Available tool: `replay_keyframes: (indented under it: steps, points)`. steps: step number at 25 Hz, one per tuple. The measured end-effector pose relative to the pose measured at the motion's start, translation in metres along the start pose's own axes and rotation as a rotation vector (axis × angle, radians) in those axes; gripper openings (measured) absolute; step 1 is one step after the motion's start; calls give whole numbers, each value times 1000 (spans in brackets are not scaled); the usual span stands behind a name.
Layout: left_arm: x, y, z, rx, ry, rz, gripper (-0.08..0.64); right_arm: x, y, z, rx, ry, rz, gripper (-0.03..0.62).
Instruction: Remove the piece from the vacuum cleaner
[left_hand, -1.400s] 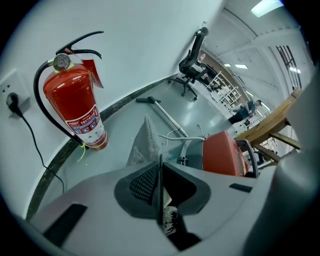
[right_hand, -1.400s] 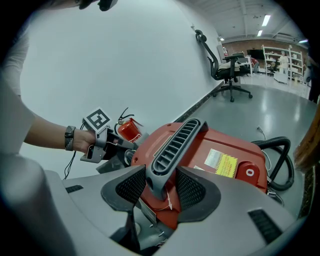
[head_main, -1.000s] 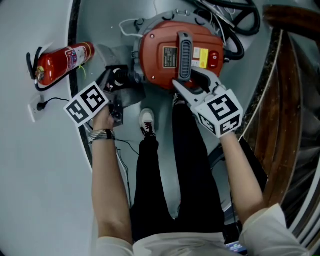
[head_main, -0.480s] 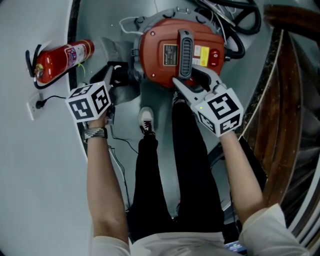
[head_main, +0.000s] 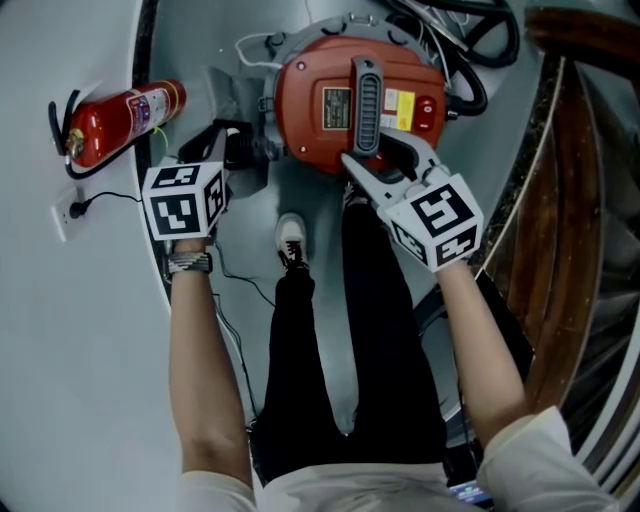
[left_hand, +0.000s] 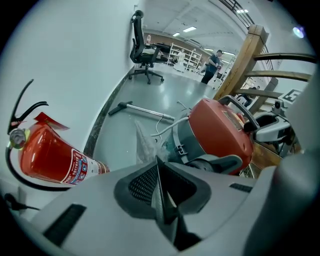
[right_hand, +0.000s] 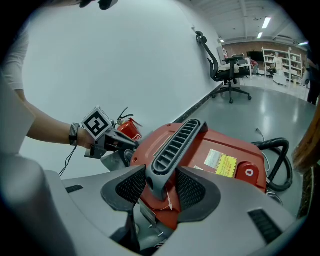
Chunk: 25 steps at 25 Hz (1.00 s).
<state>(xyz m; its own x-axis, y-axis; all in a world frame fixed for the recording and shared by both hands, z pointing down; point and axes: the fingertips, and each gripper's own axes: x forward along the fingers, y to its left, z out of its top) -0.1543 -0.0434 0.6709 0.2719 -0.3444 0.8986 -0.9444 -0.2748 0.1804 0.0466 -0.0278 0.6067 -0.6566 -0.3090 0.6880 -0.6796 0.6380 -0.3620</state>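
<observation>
The red vacuum cleaner (head_main: 320, 120) (left_hand: 220, 130) stands on the floor ahead of me. My right gripper (head_main: 378, 155) (right_hand: 160, 187) is shut on its grey ribbed handle (head_main: 366, 95) (right_hand: 175, 142), one pad on each side. My left gripper (head_main: 228, 145) (left_hand: 159, 165) (right_hand: 127, 145) sits at the vacuum's left flank, beside a black fitting (head_main: 252, 150). Its jaws have just been opening a little. In the left gripper view the pads still meet along a hairline slit, and I make out no object between them. The fitting itself is hidden there.
A red fire extinguisher (head_main: 120, 120) (left_hand: 50, 155) lies by the wall at left, near a wall socket (head_main: 75, 210). A black hose (head_main: 470, 60) loops behind the vacuum. Wooden railing (head_main: 570, 200) runs along the right. My shoe (head_main: 292, 240) stands below the vacuum. A crumpled plastic bag (left_hand: 145, 145) lies nearby.
My left gripper has rolled about its own axis, so its marker cube shows a different face, and it has shifted slightly up toward the vacuum. The right gripper has not moved.
</observation>
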Motion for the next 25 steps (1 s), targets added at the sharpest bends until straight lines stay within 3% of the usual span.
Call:
replay_keyframes:
  steps: [14, 21, 25]
  points:
    - [6, 3, 2, -7, -21, -12, 40, 0, 0, 0, 0, -4, -5, 201]
    - [9, 15, 2, 30, 6, 40, 29, 1, 0, 0, 3, -6, -9, 201]
    - [1, 30, 7, -18, -29, 29, 28, 1, 0, 1, -1, -15, -13, 201]
